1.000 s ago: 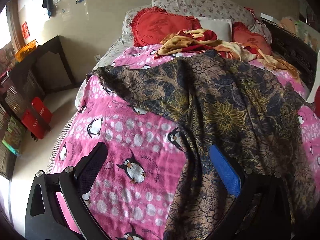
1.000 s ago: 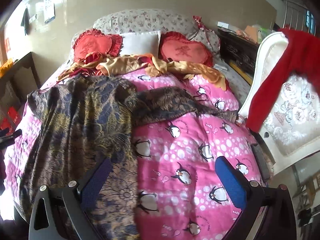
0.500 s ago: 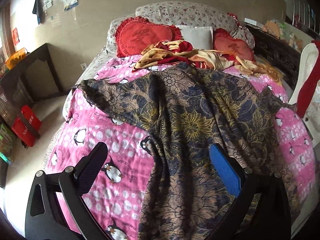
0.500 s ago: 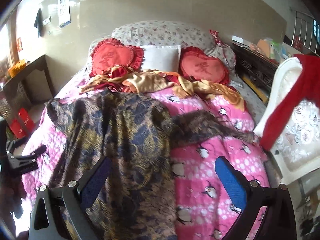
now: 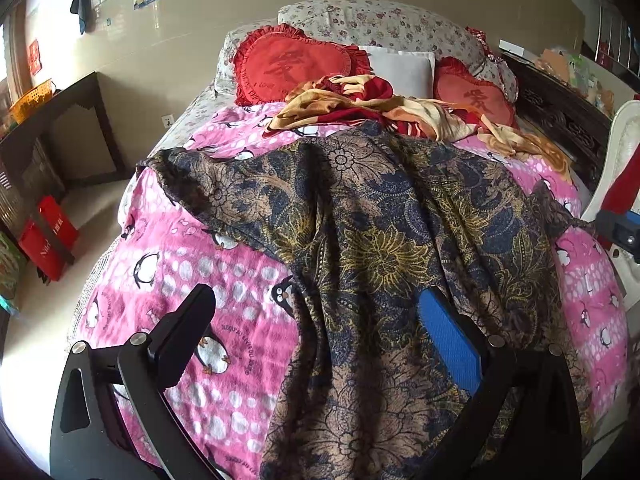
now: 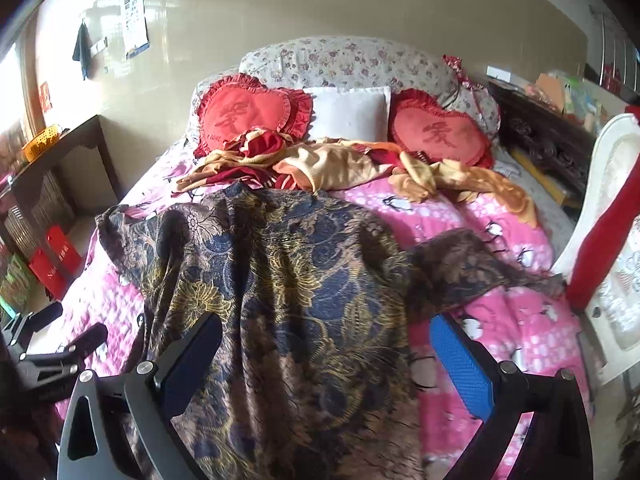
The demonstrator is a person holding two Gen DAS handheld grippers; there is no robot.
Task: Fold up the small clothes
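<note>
A dark floral-patterned garment (image 5: 372, 240) in navy, tan and gold lies spread flat on the pink penguin blanket (image 5: 176, 280), sleeves out to both sides. It also shows in the right wrist view (image 6: 280, 280). My left gripper (image 5: 316, 320) is open and empty, held above the garment's lower left part. My right gripper (image 6: 324, 348) is open and empty above the garment's lower right part. The left gripper shows at the left edge of the right wrist view (image 6: 52, 344); the right gripper's blue pad shows at the right edge of the left wrist view (image 5: 620, 228).
A crumpled yellow and red cloth (image 6: 328, 164) lies near two red heart cushions (image 6: 252, 112) and a white pillow (image 6: 348, 112). A white chair with a red garment (image 6: 600, 232) stands right of the bed. A dark table (image 5: 60, 128) and red bags (image 5: 48, 232) stand to the left.
Both grippers have drawn back and swung toward the bed's middle, so the garment now fills more of both views. Both stay open and empty. The garment has not moved.
</note>
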